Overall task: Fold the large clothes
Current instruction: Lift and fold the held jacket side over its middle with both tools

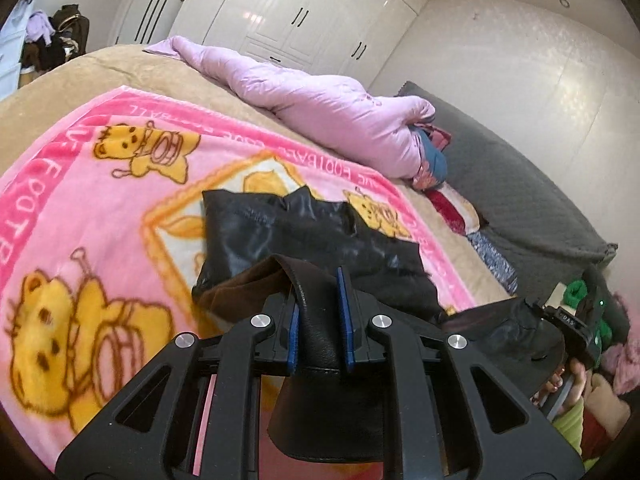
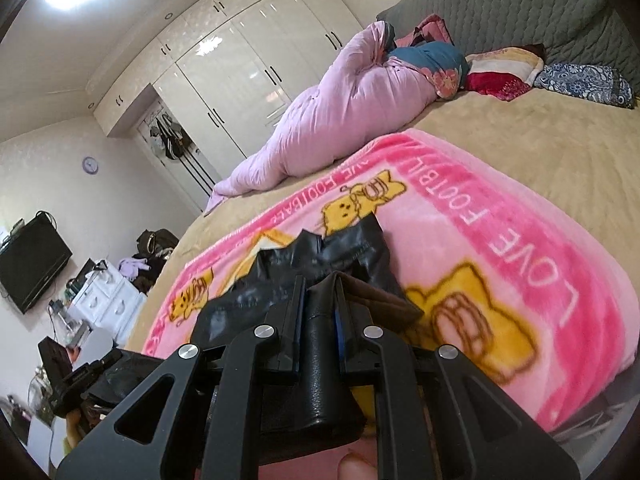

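You are holding a black leather-look garment [image 1: 304, 232] by its near edge with both tools. Your left gripper [image 1: 320, 320] is clamped on a thick fold of that edge, and your right gripper [image 2: 318, 320] is pinched tight on another fold of the same edge. The rest of the garment is lying bunched on the pink blanket [image 1: 100, 200], which is spreading over the tan bedcover [image 2: 520, 140].

The main risk is slipping. The outer face is looking smooth and glossy, so a quick lift or a sideways tug is likely to let the fold slide out between the blue pads [image 1: 343, 300]. The grip is also taking in several layers: the brown fuzzy lining [image 1: 240, 280] is showing at the turned edge, so you may be carrying an uneven bundle, and the fold may come out crooked.

A second risk is dragging. The blanket is plush and fleecy, with yellow bears and pink lettering, and its pile may be catching the lining, so the blanket may be rucking up under the garment as you pull.

The far part is crumpling into stiff peaks rather than draping, which suggests a heavy, springy material that may be resisting a flat crease. The lilac quilt [image 2: 340, 120] is lying in a long puffy roll well apart.
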